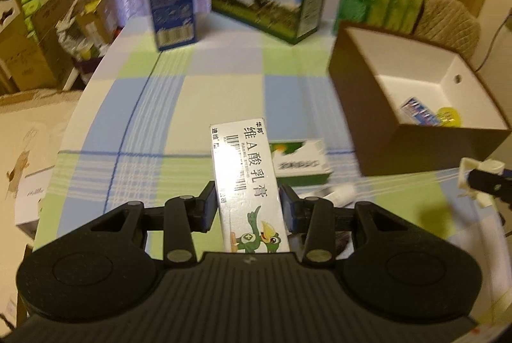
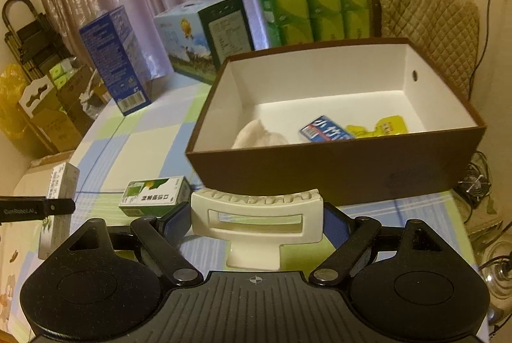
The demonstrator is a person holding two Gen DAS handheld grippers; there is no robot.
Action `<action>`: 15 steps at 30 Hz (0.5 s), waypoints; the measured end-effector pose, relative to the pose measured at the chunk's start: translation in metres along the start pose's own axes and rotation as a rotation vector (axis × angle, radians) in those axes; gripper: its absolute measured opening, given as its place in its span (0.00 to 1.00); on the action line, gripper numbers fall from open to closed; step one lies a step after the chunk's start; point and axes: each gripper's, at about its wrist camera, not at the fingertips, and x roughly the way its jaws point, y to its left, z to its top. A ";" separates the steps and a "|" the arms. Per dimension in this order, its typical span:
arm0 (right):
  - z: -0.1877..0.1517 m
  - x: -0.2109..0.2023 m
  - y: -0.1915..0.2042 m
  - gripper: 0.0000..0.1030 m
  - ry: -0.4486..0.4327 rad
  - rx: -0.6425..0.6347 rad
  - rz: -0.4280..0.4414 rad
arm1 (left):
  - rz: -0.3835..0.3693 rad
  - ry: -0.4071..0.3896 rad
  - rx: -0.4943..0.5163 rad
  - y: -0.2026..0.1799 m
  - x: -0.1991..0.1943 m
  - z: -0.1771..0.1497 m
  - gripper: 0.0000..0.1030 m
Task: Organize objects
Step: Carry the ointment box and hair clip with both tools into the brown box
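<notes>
- Clearly, both grippers are loaded at once — the left gripper (image 1: 248, 208) is clamped on a white ointment box (image 1: 244, 179), the right gripper (image 2: 256, 223) is closed across a cream hair clip (image 2: 256, 219).
- Risk: the ointment box sticks far out past the pads, so a quick swing could twist it loose.
- Risk: the hair clip is smooth and curved, and may pivot or catch the brown box's (image 2: 336, 179) near wall — it hangs just in front of it.
- The ointment box is long, glossy, printed with a barcode and a green cartoon, held above the checked tablecloth (image 1: 153, 106).
- A small green box (image 2: 153, 195) lies on the cloth, not yet packed.
</notes>
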 end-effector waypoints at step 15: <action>0.031 -0.035 -0.072 0.80 -0.069 0.061 -0.051 | -0.125 -0.105 0.108 -0.101 -0.017 0.046 0.35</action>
